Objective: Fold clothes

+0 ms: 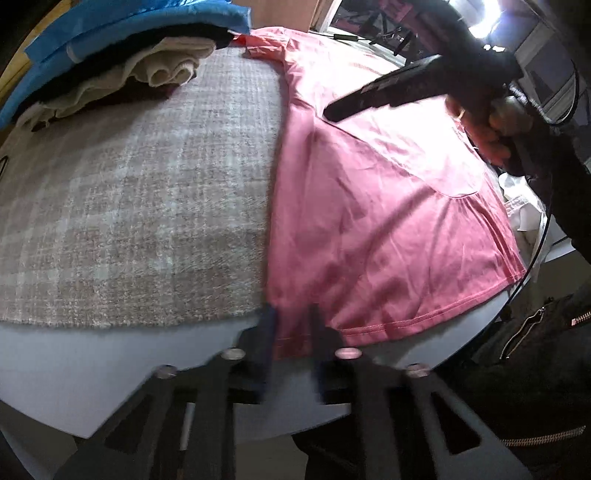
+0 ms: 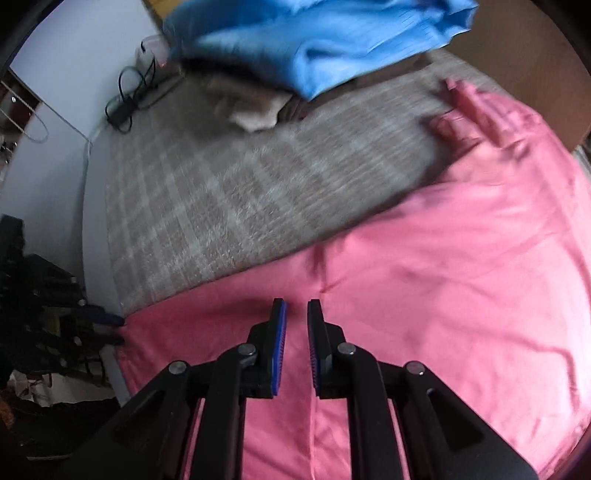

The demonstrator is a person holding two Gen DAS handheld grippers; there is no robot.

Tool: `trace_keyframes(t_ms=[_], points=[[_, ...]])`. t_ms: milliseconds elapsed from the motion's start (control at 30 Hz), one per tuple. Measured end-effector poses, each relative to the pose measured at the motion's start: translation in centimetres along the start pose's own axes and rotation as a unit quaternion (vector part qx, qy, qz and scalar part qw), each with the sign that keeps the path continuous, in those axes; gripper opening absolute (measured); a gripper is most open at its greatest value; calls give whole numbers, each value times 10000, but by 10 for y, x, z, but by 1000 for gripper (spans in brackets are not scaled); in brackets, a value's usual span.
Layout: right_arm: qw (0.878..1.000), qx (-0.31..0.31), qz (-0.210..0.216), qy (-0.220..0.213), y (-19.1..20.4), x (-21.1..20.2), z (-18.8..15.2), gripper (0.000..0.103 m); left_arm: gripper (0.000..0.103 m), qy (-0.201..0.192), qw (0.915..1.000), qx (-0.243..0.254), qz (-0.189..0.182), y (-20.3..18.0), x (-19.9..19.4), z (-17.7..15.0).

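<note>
A pink shirt [image 1: 373,206] lies spread flat on the right part of a grey plaid blanket [image 1: 140,206]. My left gripper [image 1: 291,314] sits at the shirt's near bottom corner, its two fingers on either side of the hem with pink cloth between them. My right gripper [image 2: 296,314] hovers over the middle of the pink shirt [image 2: 424,295], its jaws a narrow gap apart with nothing between them. In the left wrist view the right gripper [image 1: 332,112] hangs above the shirt's upper part, held by a hand. In the right wrist view the left gripper [image 2: 120,328] touches the shirt's left corner.
A pile of folded clothes, blue [image 1: 140,26] on top with beige [image 1: 162,66] and dark pieces under it, sits at the far left of the blanket. It shows in the right wrist view [image 2: 314,40] too. A black cable and charger [image 2: 125,99] lie by the white wall.
</note>
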State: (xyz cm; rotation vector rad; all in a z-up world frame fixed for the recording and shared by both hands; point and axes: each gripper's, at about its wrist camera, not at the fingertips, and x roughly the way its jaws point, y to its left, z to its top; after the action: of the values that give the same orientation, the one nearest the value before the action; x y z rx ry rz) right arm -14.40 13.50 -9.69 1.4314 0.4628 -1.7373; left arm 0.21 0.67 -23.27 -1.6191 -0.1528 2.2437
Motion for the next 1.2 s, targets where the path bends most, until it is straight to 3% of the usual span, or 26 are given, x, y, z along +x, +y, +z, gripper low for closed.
trace_keyframes(t_ms=[67, 200, 333, 467, 633, 733, 867, 1000, 1067, 1200], points=[[9999, -33, 47, -135, 6, 4, 3, 12, 3, -33, 10000, 3, -16, 2, -3, -2], [9994, -142, 226, -209, 17, -4, 2, 16, 3, -25, 9995, 14, 309, 8, -8, -7], [9958, 426, 486, -640, -3, -40, -18, 16, 3, 23, 9988, -170, 468, 20, -18, -12], [9814, 1458, 600, -1090, -37, -92, -71, 16, 3, -54, 9990, -82, 427, 19, -36, -12], [9563, 2542, -391, -1388, -54, -150, -168, 16, 4, -206, 9980, 584, 128, -13, -40, 8], [9262, 3330, -925, -1507, -58, -175, -235, 16, 4, -246, 9934, 1107, -170, -42, -33, 23], [8835, 4241, -1178, -1603, -50, -182, -320, 16, 5, -126, 9829, 1726, -622, -89, -16, 35], [8634, 4602, -1281, -1624, -51, -171, -373, 16, 7, 63, 9712, 2211, -888, -138, 10, 40], [8581, 4701, -1253, -1641, -56, -162, -389, 16, 7, 183, 9658, 2367, -1044, -160, 25, 41], [8668, 4601, -1149, -1541, -69, -136, -401, 16, 7, 412, 9582, 2652, -993, -195, 51, 34]])
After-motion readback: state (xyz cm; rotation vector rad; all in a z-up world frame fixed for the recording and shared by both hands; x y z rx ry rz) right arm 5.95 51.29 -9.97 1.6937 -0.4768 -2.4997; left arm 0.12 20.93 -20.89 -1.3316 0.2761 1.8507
